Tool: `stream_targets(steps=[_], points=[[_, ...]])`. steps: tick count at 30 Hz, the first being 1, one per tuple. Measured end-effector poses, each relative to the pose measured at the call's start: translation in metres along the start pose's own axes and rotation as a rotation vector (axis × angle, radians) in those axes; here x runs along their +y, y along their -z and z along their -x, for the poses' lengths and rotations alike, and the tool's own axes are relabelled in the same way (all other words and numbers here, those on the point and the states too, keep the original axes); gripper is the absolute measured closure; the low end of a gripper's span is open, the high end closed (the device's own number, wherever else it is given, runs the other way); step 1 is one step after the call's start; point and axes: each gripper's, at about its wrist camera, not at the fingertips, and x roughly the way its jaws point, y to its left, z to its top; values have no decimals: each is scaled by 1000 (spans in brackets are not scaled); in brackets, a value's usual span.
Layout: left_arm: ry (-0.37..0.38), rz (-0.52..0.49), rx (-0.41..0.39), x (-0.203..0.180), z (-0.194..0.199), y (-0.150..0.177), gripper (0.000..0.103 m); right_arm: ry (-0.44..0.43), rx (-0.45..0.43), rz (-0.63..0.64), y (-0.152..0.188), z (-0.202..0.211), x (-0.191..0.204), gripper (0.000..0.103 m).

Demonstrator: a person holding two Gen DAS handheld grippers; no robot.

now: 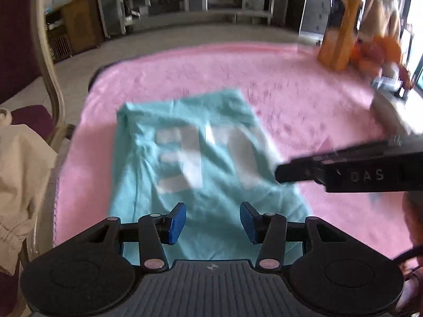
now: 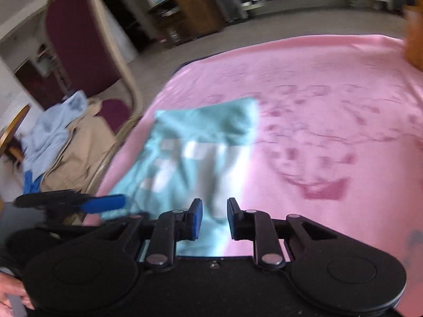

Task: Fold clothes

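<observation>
A teal T-shirt (image 1: 201,163) with white block print lies folded lengthwise on a pink blanket (image 1: 304,92). It also shows in the right wrist view (image 2: 195,145). My left gripper (image 1: 212,222) is open and empty above the shirt's near end. My right gripper (image 2: 214,218) is open and empty over the shirt's near right edge. The right gripper shows from the side in the left wrist view (image 1: 285,171), at the shirt's right edge. The left gripper's blue pad (image 2: 103,203) shows at the left of the right wrist view.
A maroon chair (image 2: 79,34) stands left of the table, with beige (image 2: 82,153) and light blue clothes (image 2: 53,134) piled on its seat. Orange items (image 1: 341,37) sit at the blanket's far right corner. Shelves and a wooden cabinet (image 1: 76,23) stand behind.
</observation>
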Motion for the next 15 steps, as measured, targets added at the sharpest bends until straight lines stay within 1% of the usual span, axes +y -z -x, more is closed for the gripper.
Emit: stream_targets(steps=[2,4,6,8,12,13,15], points=[[-25,-30,41,-2,-11,5,53,-7,17,23,1,-14,5,82],[-25,-37,57,1,-10,8,52,-9,53,23,5,-27,7,82],[-19,-29,81,7,-5,13,52,22,68,105,11,-30,17,82],[-7,-25,109,11,2,21,52,66,116,222,14,-25,32,82],[25,6,120,20,18,40,53,157,206,422,33,-6,52,82],[31,19,117,24,22,43,53,185,218,455,37,-1,55,82],[42,56,89,32,33,44,53,214,200,454,37,12,53,82]])
